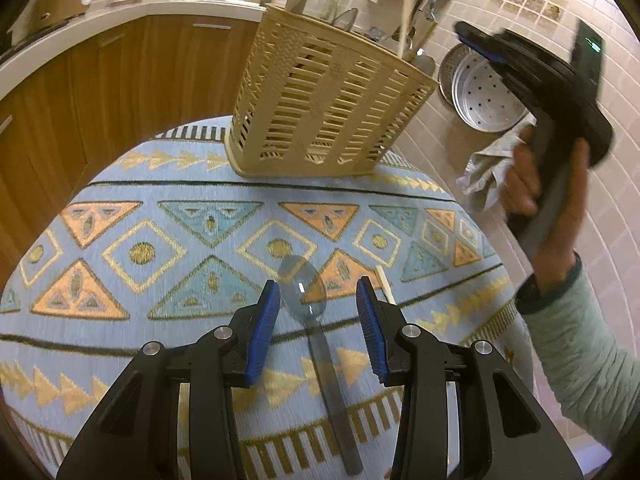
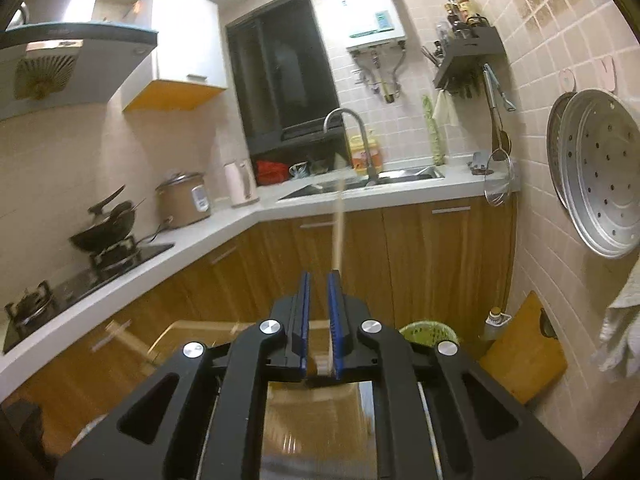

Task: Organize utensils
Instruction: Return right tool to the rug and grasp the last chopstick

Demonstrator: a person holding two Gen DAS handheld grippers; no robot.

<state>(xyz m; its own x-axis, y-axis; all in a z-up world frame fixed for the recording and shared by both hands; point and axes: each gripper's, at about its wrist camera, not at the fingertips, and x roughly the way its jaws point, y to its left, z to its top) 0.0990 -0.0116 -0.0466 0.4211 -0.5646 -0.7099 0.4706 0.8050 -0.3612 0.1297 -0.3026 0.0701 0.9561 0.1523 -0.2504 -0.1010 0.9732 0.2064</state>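
So the left tongs [image 1: 318, 312] hang low over the bench [image 1: 132, 184] with its blue patterned cloth, blue pads apart, and the translucent grey plastic spoon [image 1: 316, 320] lies flat on the cloth right between them; bowl pointing away, handle running back under the tongs toward the near edge; the pads aren't touching it, there's clear cloth on both sides of the bowl. Just right of the right-hand pad a short pale wooden stick end [image 1: 385, 284] pokes out on the cloth.

The beige slotted plastic utensil basket [image 1: 324, 108] stands upright at the far edge of the bench, well apart from the spoon, with lots of open cloth between; a pale wooden handle [image 1: 406, 20] sticks up behind its rim.

The right tongs [image 2: 319, 280] are up in the air off the bench's right edge, gripped by a hand [image 1: 532, 184] in a pale green sleeve [image 1: 584, 344]; the pads are only slightly apart, and a thin pale wooden chopstick [image 2: 339, 232] runs along the right pad and sticks out forward, blurry; can't really tell if it's pinched or loose. Ahead of them: open room, then wooden cabinets [image 2: 400, 248] and the white kitchen counter [image 2: 248, 212].
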